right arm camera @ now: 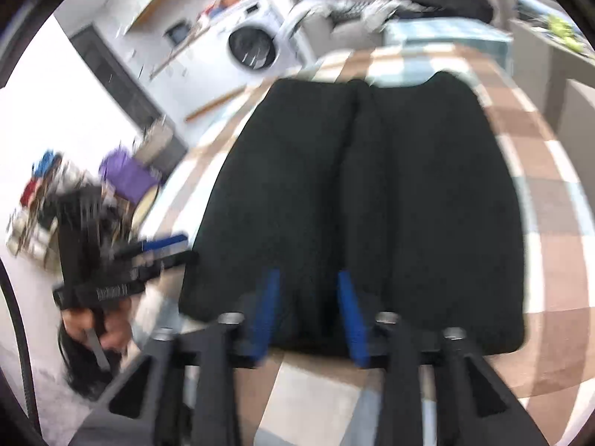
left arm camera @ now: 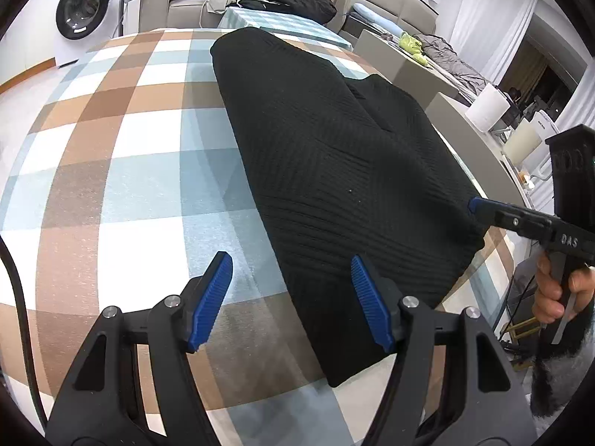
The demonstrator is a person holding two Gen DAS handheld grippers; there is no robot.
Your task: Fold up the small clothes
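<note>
A lived-in home, a living room doubling as laundry space. At about eleven o'clock stands a white front-loading washing machine [left arm camera: 83,9], at twelve a beige upholstered sofa [left arm camera: 186,3] heaped with clothes, and nearest spreads a brown, blue and white checked tablecloth [left arm camera: 111,156].

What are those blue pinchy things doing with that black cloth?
A person is folding a black knitted garment on a table with a checked cloth, holding a gripper in each hand. The garment lies flat with its sides already folded in. The left gripper hangs open over its near corner. The right gripper is open too, over the garment's near edge. Neither is holding the fabric.
</note>
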